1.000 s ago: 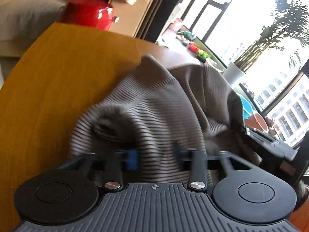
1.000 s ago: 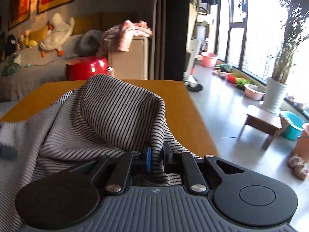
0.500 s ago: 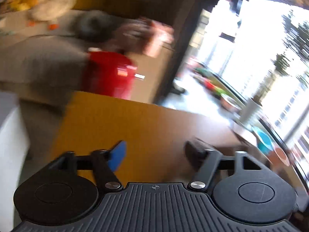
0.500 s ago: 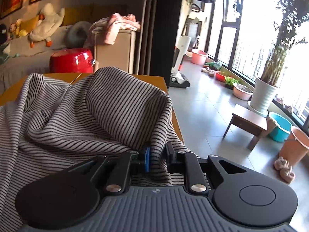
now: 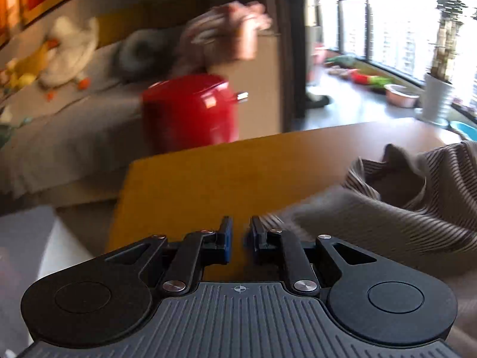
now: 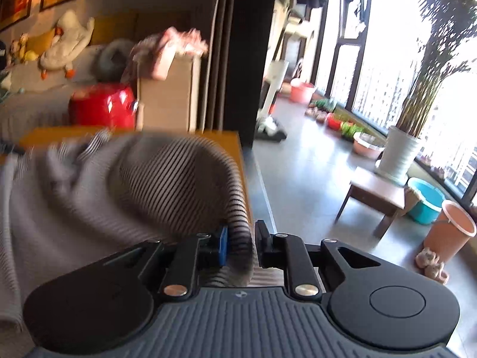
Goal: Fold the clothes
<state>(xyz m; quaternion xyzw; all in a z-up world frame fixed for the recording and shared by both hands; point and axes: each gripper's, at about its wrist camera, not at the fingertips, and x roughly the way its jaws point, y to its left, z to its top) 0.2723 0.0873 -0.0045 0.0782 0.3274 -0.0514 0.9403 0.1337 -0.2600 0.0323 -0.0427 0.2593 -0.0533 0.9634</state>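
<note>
A grey striped garment lies bunched on the yellow wooden table. In the left wrist view the garment is to the right of my left gripper, whose jaws are nearly closed with a narrow gap and nothing between them, over bare table. My right gripper is near the table's right edge. A rolled edge of the garment runs between its jaws. The jaws stand slightly apart around the fabric.
A red pot stands beyond the table's far edge, next to a cardboard box with pink cloth on it. A sofa with plush toys is at the back left. A low stool and buckets stand on the floor right.
My left gripper let go of the garment, swung left off it and closed to a narrow gap. My right gripper's jaws have widened a little around the fabric, which has shifted and blurs.
</note>
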